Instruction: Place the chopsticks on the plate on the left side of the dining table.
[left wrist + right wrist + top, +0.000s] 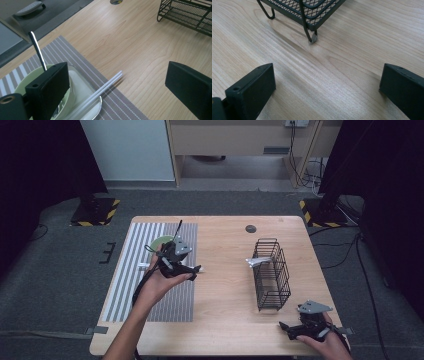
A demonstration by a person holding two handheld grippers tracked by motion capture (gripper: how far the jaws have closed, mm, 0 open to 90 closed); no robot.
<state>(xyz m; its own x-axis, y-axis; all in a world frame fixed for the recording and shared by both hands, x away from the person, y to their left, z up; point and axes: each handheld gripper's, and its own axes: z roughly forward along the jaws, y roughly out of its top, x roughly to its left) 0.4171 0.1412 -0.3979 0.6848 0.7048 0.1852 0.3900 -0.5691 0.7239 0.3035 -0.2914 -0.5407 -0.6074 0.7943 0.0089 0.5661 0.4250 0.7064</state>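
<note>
Over the striped placemat (pixel 125 285) at the left of the counter (pixel 225 285), the left hand-held gripper (pixel 176 265) hovered with its jaws spread wide and nothing between them, poised above a pair of white chopsticks (pixel 100 91). In the left gripper view the chopsticks lay side by side, touching, across the rim of a white dish (pixel 82 96) nested in a pale green bowl (pixel 30 80), their tips reaching out over the placemat toward the bare wood. A metal utensil handle (pixel 37 50) rose at a tilt from the bowl just behind the gripper's left jaw. The chopsticks looked light, thin, stiff and smooth, probably plastic, so they would likely slip or scissor apart if pinched unevenly; the best hold seemed to be across both sticks together, near their middle where they bridged clear of the dish, with the pads square to their length. The dish and bowl appeared breakable, so any push downward would be unwise. Near the counter's front right corner the right hand-held gripper (pixel 305 327) rested low with its jaws also spread and empty, just short of the black wire rack (pixel 272 272), which already carried a silvery utensil (pixel 260 261) at its far end.
</note>
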